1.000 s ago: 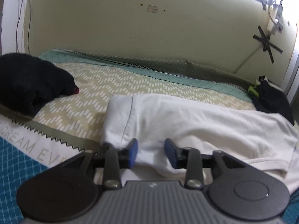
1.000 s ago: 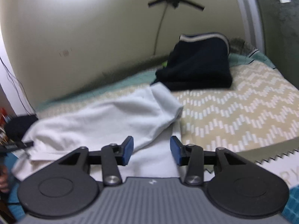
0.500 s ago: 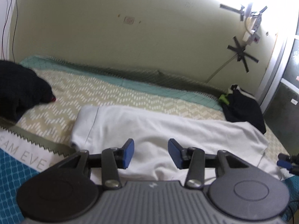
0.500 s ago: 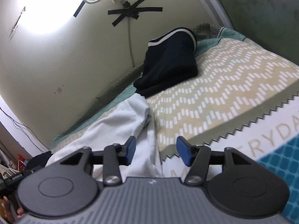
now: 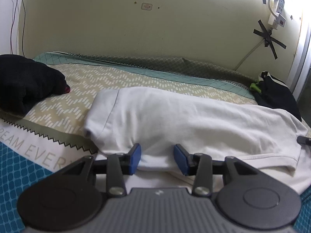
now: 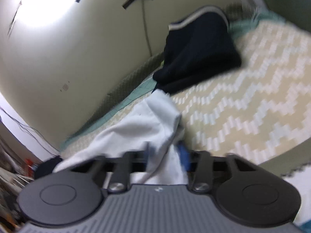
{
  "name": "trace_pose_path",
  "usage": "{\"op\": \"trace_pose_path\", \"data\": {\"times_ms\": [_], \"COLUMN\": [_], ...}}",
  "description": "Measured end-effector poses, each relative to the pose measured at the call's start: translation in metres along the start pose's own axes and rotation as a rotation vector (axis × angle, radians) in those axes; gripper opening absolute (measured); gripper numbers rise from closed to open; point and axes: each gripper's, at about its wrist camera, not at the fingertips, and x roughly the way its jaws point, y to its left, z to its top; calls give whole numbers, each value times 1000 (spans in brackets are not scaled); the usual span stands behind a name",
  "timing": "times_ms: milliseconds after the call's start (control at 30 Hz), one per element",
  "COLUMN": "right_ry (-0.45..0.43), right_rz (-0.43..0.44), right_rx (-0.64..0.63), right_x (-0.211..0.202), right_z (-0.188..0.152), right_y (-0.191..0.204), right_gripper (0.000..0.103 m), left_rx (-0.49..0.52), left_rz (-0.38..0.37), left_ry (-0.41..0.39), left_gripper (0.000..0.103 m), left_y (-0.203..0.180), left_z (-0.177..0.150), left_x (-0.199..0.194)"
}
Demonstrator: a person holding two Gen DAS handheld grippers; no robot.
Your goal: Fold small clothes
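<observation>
On the patterned bed [image 5: 108,81] the white garment [image 5: 175,116] lies mid-frame, your right gripper [image 6: 165,155] having just closed its jaws on one end while your left gripper [image 5: 157,158], jaws spread, straddles its near edge, likely to fold.

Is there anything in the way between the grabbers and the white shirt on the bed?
Nothing visible. The white cotton shirt lies right at the left gripper, its edge between the open jaws. The right gripper has just been closing, with the shirt's other end between its jaws. The dark folded clothes sit farther back, touching only its far tip.
</observation>
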Motion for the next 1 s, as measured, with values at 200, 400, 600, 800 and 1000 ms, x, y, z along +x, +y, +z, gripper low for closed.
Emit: {"op": "trace_pose_path", "data": {"times_ms": [200, 400, 600, 800, 1000], "right_ry": [-22, 12, 148, 307, 364], "right_rz": [124, 229, 299, 394, 310], "right_rx": [70, -120, -270, -388, -560], "right_x": [-23, -24, 28, 100, 150], "right_z": [12, 15, -12, -68, -127], "right_y": [25, 118, 209, 293, 322], "right_gripper": [13, 12, 12, 11, 66], "left_rx": [-184, -308, -328, -379, -381], "left_rz": [-147, -194, -185, -161, -164], "left_ry": [-31, -136, -212, -211, -217], "left_gripper": [37, 37, 38, 39, 46], "left_y": [34, 71, 101, 127, 136], "left_z": [4, 8, 9, -5, -11], "left_x": [-10, -39, -73, -84, -92]}}
